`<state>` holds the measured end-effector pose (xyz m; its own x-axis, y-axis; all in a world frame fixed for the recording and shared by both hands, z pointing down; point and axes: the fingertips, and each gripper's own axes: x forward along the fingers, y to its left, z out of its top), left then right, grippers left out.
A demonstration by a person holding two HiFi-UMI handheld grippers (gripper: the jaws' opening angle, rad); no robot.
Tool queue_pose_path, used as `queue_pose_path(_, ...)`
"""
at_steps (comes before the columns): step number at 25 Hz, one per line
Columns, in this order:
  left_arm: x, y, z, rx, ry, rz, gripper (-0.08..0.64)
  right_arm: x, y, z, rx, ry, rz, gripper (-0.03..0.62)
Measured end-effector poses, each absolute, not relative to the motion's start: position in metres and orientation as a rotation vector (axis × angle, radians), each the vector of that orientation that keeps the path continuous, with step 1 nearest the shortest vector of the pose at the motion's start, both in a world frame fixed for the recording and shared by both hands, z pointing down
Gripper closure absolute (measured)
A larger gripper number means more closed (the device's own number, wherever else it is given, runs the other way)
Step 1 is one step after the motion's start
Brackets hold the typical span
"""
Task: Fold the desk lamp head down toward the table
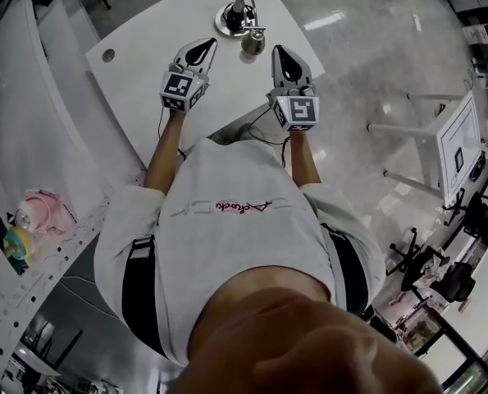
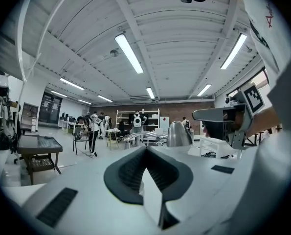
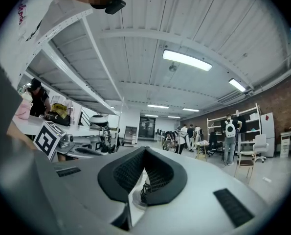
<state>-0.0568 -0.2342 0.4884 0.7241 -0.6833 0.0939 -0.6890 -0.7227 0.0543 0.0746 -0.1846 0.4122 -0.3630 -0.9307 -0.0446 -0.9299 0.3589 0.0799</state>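
**At the white table's far edge: lamp ahead of two shut claws**

Head view: the silver metal desk lamp (image 1: 242,16) stands on the white tabletop (image 1: 137,60), just beyond the left gripper (image 1: 204,49) and right gripper (image 1: 281,54); the right looks nearer.
Left gripper view: jaws together, empty, lamp ahead-right.
Right gripper view: jaws together, empty.

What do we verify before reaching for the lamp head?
1. Left gripper empty: ok, shut on nothing.
2. Right gripper empty: ok, shut on nothing.
3. Jaws open to grab: not ok, both closed.
4. Lamp in view: ok, at the far edge of the table, ahead of both grippers.
5. Lamp head already folded down: cannot tell.
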Motion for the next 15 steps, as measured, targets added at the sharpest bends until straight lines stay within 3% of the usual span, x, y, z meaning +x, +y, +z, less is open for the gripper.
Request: queue_pose_path(15,-0.034,-0.288,0.518,2.877,-1.176,0.154,0.535,0.108,-0.245,0.450,1.669,-2.588,-0.047,0.580)
